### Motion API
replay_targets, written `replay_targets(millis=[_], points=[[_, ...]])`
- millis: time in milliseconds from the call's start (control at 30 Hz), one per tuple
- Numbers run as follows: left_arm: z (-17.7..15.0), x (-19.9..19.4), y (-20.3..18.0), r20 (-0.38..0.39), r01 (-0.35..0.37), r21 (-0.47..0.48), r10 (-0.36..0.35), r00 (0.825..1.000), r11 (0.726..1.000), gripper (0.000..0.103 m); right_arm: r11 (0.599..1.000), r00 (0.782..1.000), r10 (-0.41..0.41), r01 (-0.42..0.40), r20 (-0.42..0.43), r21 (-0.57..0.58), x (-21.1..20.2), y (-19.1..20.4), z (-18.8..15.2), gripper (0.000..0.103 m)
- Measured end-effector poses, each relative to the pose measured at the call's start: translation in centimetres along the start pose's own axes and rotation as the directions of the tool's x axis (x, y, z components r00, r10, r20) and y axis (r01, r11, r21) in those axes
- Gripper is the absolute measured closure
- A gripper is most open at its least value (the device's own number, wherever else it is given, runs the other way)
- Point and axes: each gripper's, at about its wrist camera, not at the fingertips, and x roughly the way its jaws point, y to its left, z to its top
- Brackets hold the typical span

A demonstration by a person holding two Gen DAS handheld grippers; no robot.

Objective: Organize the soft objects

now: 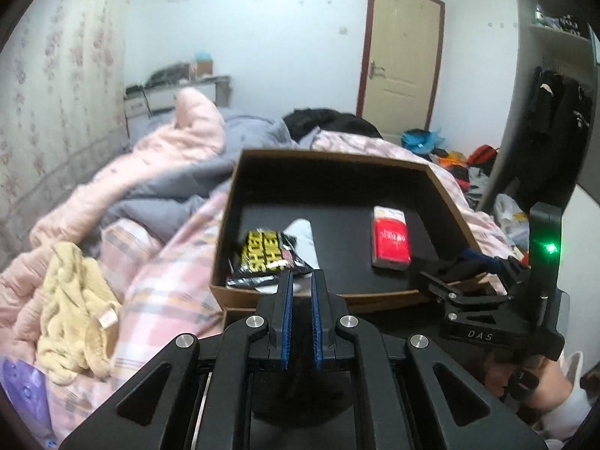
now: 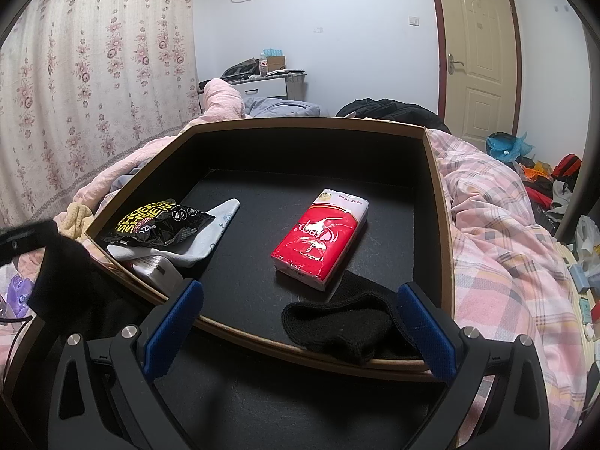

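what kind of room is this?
Most likely a lived-in bedroom: rumpled pink bedding under the open box, a floral curtain on the left, a closed door beyond.

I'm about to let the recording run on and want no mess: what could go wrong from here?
1. The black sock lies draped over the box's near rim, between the open right claw's fingers; it could slide out rather than in.
2. The left claw is nearly shut on something dark; I cannot tell what, and it might drop short of the box.
3. The yellow cloth lies on the bed, easily forgotten.
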Motion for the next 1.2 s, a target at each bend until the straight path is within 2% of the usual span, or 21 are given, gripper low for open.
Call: replay_targets(millis=[133, 367, 533, 667, 933, 1100, 1200], points=[[0.2, -0.7, 0.4, 0.026, -0.013, -0.011, 0.013, 1.000, 1.000, 0.099, 1.000, 1.000, 0.000, 0.000, 0.000, 0.000, 0.0, 0.0, 0.0, 0.001], [0.3, -1.6, -0.4, 0.079, -0.092, 0.040, 0.089, 0.993, 0.995, 0.099, 1.000, 1.000, -0.001, 0.001, 0.001, 0.000, 0.0, 0.0, -0.1, 0.001], [0.3, -2.7, -1.2, 0.148, -0.170, 0.084, 0.157, 0.977, 0.982, 0.099, 1.000, 1.000, 0.000, 0.000, 0.001, 0.000, 0.0, 0.0, 0.0, 0.001], [0.3, -3.4, -1.5, 0.180, -0.199, 0.098, 0.179, 0.967, 0.975, 0.099, 1.000, 1.000, -0.001, 0.001, 0.001, 0.000, 0.0, 0.0, -0.1, 0.001], [0.3, -4.0, -2.2, 0.222, -0.211, 0.119, 0.181, 0.958, 0.970, 0.099, 1.000, 1.000, -0.001, 0.001, 0.002, 0.001, 0.0, 0.1, -0.1, 0.001], [0.3, -4.9, -1.8, 0.251, -0.149, 0.089, 0.123, 0.960, 0.985, 0.099, 1.000, 1.000, -0.001, 0.001, 0.002, 0.001, 0.0, 0.0, -0.1, 0.001], [0.3, -6.0, -1.4, 0.294, -0.126, 0.061, 0.103, 0.950, 0.990, 0.099, 1.000, 1.000, 0.000, 0.000, 0.003, 0.002, 0.0, 0.1, -0.1, 0.001]])
